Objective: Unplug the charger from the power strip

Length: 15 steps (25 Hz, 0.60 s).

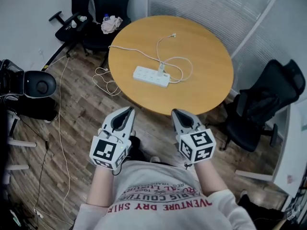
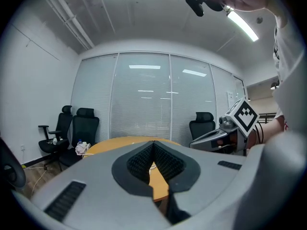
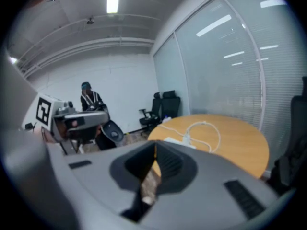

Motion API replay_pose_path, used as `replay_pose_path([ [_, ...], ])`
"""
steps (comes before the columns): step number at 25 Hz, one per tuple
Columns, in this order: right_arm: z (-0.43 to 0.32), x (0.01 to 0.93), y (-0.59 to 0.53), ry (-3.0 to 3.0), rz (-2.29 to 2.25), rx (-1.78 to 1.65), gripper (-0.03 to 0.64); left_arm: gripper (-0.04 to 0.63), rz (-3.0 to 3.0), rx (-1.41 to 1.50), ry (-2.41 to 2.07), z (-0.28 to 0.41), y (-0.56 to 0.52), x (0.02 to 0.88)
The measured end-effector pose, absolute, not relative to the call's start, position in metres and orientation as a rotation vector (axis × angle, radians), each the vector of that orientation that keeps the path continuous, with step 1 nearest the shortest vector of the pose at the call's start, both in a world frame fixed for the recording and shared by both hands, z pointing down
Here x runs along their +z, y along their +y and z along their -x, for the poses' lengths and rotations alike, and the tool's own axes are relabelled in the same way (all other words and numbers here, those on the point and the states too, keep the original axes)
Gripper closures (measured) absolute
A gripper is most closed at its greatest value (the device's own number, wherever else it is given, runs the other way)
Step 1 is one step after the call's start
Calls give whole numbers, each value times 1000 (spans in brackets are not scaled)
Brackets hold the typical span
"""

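Observation:
A white power strip (image 1: 151, 76) lies near the middle of a round wooden table (image 1: 201, 85). A white charger (image 1: 161, 69) is plugged into it, and its cable (image 1: 181, 61) loops across the tabletop. Both grippers hover over the floor in front of the table's near edge, apart from the strip. My left gripper (image 1: 128, 110) has its jaws together with nothing between them. My right gripper (image 1: 175, 112) is likewise shut and empty. In the right gripper view the power strip (image 3: 178, 141) and the cable (image 3: 206, 128) show ahead on the table.
Black office chairs (image 1: 98, 8) stand beyond the table at the far left, one with a cloth (image 1: 111, 24) on it. Another black chair (image 1: 261, 111) stands at the right. The strip's cord (image 1: 103, 78) hangs to the wooden floor. A person (image 3: 90, 99) stands at the far wall.

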State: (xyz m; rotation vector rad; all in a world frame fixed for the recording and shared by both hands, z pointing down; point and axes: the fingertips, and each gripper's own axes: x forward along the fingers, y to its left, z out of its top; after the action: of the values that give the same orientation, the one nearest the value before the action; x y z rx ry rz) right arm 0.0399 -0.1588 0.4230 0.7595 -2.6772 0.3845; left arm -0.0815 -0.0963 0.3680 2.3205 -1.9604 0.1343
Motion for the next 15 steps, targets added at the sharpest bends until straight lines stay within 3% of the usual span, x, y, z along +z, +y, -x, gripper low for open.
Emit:
replay_pose_path([
  [15, 22, 450, -304, -2527, -1100, 480, 588, 561, -2485, 183, -1649, 165, -288, 401],
])
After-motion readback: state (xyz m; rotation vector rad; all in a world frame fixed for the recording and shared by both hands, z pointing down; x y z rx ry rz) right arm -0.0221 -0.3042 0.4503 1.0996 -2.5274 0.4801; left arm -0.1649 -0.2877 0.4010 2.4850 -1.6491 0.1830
